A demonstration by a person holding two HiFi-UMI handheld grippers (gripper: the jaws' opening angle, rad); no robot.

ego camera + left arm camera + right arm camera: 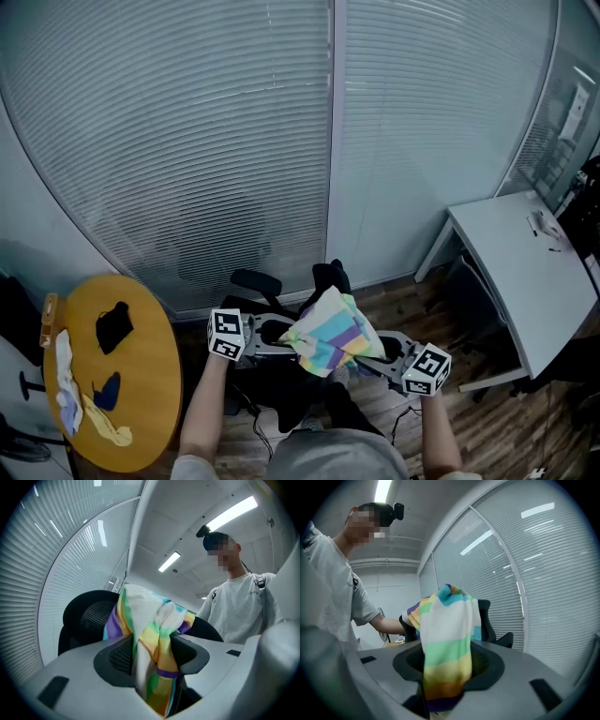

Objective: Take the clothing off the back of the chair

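Observation:
A pastel striped piece of clothing (328,330) is draped over the top of the black office chair's back (330,277), right below me. My left gripper (284,339) comes at it from the left and is shut on the garment's left side. My right gripper (372,353) grips its right side. In the left gripper view the clothing (150,634) is bunched between the dark pads (123,654), with the chair back (89,616) behind it. In the right gripper view the clothing (447,634) hangs down through the jaws of the gripper (447,667) and hides the pads.
A round yellow table (141,375) at the left carries a black cloth (112,326) and other small cloths. A white desk (525,272) stands at the right. Glass walls with blinds (234,141) curve behind the chair. The floor is wood.

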